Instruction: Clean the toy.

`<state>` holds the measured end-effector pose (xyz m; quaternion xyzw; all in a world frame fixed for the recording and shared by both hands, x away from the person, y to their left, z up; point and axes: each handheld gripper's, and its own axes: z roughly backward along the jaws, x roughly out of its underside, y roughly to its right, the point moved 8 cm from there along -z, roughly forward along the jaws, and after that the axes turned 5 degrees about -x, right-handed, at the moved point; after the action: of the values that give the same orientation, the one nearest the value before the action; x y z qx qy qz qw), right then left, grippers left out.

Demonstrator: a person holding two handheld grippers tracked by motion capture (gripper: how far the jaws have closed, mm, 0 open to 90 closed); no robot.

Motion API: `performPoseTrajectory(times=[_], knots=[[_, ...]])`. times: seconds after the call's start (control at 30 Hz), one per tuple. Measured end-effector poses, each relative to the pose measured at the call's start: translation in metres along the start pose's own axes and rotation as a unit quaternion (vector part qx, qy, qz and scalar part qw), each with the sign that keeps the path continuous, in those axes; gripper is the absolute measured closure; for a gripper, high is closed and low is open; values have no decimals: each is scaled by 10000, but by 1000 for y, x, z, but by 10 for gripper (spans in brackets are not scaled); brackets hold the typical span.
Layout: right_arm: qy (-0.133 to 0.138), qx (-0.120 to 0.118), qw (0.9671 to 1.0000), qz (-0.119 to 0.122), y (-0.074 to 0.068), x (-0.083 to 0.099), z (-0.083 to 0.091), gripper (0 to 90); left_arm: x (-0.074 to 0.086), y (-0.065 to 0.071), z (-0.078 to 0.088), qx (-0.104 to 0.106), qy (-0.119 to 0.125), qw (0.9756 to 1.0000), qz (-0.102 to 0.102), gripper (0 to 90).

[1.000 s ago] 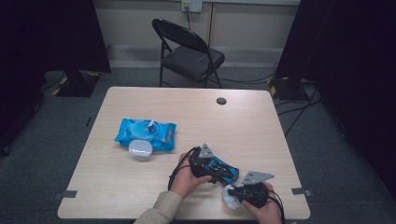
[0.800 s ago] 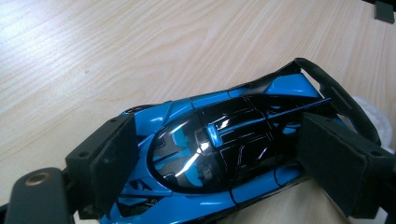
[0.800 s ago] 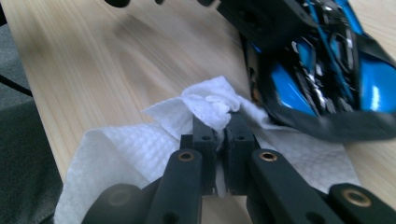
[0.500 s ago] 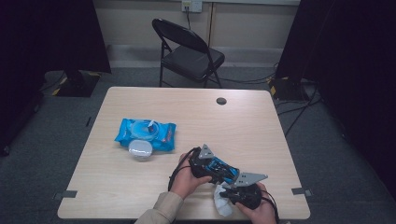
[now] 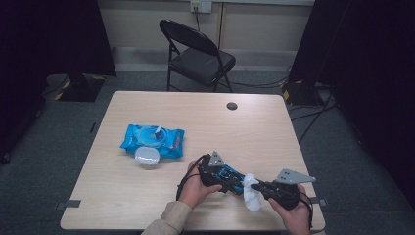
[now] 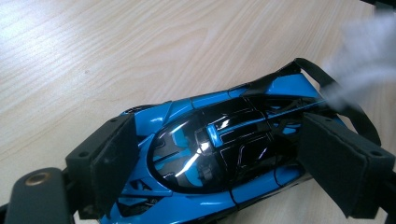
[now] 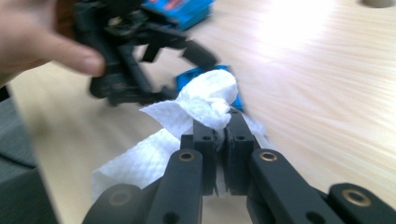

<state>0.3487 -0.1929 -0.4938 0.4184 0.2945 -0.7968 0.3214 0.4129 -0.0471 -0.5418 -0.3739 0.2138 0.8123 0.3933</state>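
Dark curtains close off both sides of the room, a folding chair (image 5: 198,56) stands behind the light wooden table (image 5: 274,132), and in the high view a blue pack of wet wipes (image 5: 152,140) lies on the table's left half with a white round lid (image 5: 147,156) touching its near edge. Near the front edge, the left gripper (image 5: 230,180) clamps a blue toy car (image 5: 234,178), and the right gripper (image 5: 258,188) brings a white wipe (image 5: 251,191) against the car's end. Both hands are close together there — a careless push from the right could twist the car in its clamp.

From the left gripper view, the toy car (image 6: 219,154) sits crosswise between the two black pads (image 6: 334,161), which press on its nose and tail. The hold is on smooth, glossy bodywork, so sideways rubbing could make it slide out onto the table. The wipe (image 6: 369,51) shows blurred at the upper right, near the car's rear.

In the right gripper view, the jaws are nearly closed, pinching the wipe (image 7: 205,102) by a bunched fold, with the rest hanging loose below. That small bite is the risk — dragging across the car's edges or its rear wing could pull the wipe free, or let the hard jaw tips scrape the paint.
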Motion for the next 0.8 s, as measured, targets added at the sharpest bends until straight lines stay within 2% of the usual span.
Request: performPoseTrajectory(times=[0.07,0.3,0.63,0.8], knots=[[-3,183,9998,-39,10,3,2,860,0,0,0,5,-3,10000,7,127],[-46,462,9987,-219,31,12,0,860,0,1,0,8,28,10000,31,127],[-172,679,9968,-386,50,26,-15,858,0,1,0,12,59,10000,26,127],[-281,716,9963,-376,53,31,-23,858,0,1,0,13,70,10000,25,127]])
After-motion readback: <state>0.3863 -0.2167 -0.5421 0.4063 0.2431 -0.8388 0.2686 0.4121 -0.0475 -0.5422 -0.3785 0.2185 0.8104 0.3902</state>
